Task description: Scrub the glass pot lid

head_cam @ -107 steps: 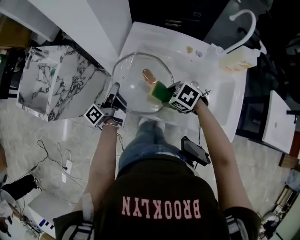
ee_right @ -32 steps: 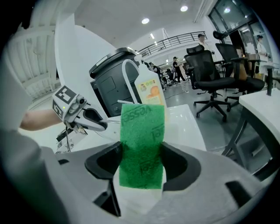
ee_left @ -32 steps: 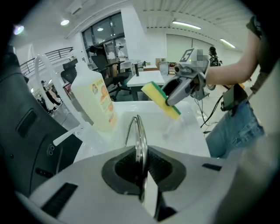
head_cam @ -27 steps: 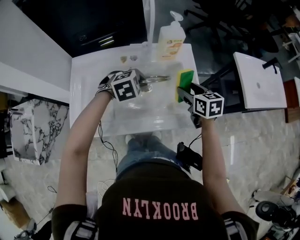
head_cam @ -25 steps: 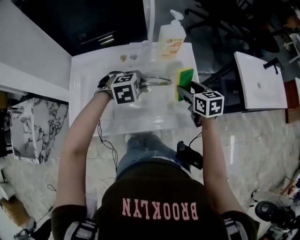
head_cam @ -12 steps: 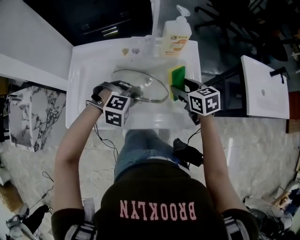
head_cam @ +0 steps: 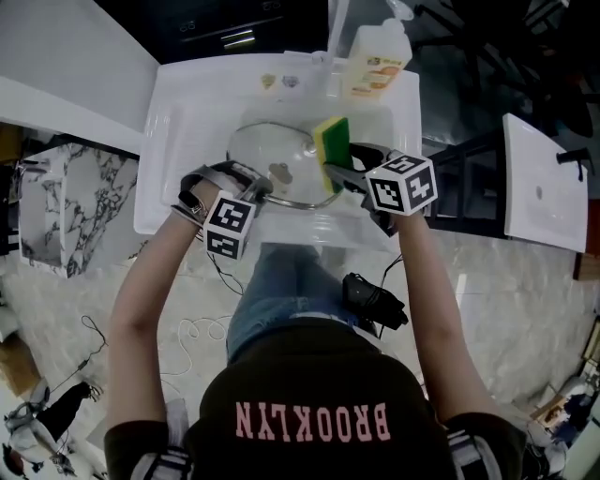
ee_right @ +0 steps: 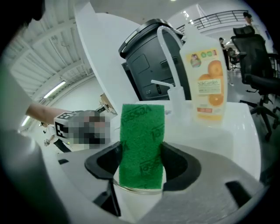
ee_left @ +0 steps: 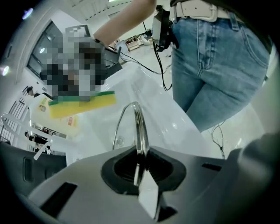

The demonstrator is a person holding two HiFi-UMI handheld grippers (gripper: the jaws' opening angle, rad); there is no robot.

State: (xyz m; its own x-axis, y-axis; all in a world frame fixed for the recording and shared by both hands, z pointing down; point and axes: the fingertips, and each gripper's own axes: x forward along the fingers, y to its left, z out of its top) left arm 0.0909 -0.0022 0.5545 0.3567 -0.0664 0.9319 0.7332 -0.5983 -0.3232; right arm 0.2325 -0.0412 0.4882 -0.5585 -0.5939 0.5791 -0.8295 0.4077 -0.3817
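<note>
The glass pot lid (head_cam: 281,164) is held over the white sink (head_cam: 178,122), its face turned up toward the head view and its knob near the middle. My left gripper (head_cam: 262,190) is shut on the lid's near metal rim. That rim (ee_left: 139,127) runs edge-on between the jaws in the left gripper view. My right gripper (head_cam: 336,169) is shut on a green and yellow sponge (head_cam: 333,141), which lies against the lid's right part. In the right gripper view the sponge (ee_right: 142,144) stands upright between the jaws, with the lid's rim (ee_right: 140,190) just below it.
An orange soap bottle (head_cam: 375,64) and a white faucet (head_cam: 336,23) stand at the sink's far edge. A marble block (head_cam: 56,216) sits on the floor to the left. The person's jeans (ee_left: 218,57) are close behind the lid. A white panel (head_cam: 548,183) is at the right.
The sponge has moved left from beside the lid's rim onto its right part. The lid has turned more face-up, and the left gripper stays on its rim.
</note>
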